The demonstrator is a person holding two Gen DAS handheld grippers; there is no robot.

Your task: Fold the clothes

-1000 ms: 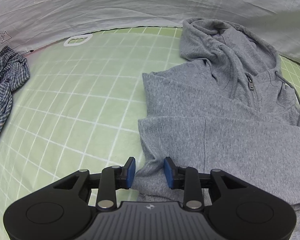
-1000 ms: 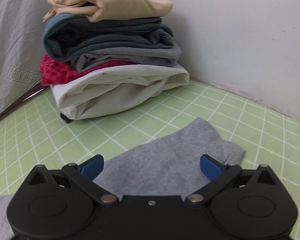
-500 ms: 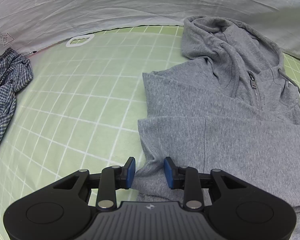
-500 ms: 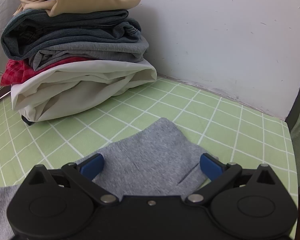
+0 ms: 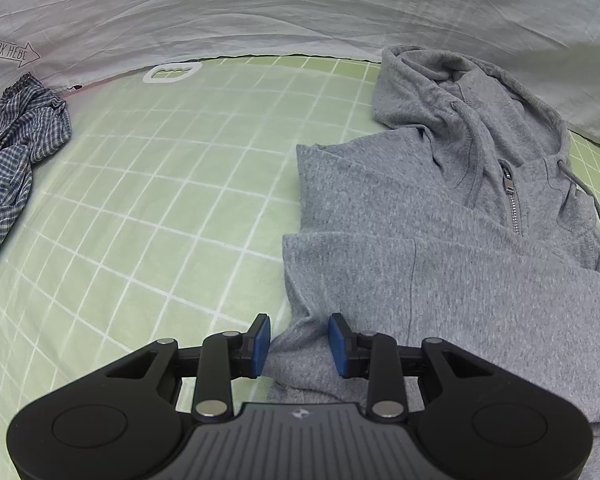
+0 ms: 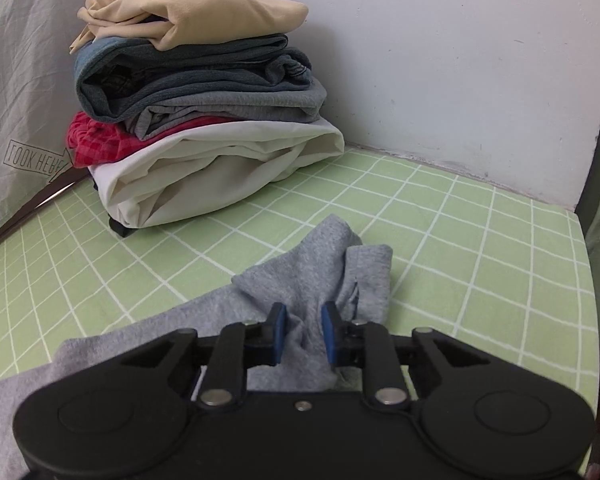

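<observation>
A grey zip hoodie (image 5: pixel 440 248) lies flat on the green checked mat (image 5: pixel 160 200), hood toward the far side, a sleeve folded across its body. My left gripper (image 5: pixel 300 340) is shut on a bunched bit of the hoodie's near left edge. In the right wrist view, another grey end of the hoodie (image 6: pixel 320 264) rises in a crumpled peak off the mat (image 6: pixel 480 240). My right gripper (image 6: pixel 303 334) is shut on that fabric, which is pinched between the blue pads.
A tall stack of folded clothes (image 6: pixel 204 112) stands in the far corner by the white wall (image 6: pixel 440 60). A crumpled blue checked shirt (image 5: pixel 16 152) lies at the mat's left edge. A white plastic ring (image 5: pixel 172 73) sits at the far edge, below a grey sheet (image 5: pixel 220 8).
My right gripper went from wide open to shut on the grey fabric, which now bunches up. The left gripper has kept its hold and hardly moved.
</observation>
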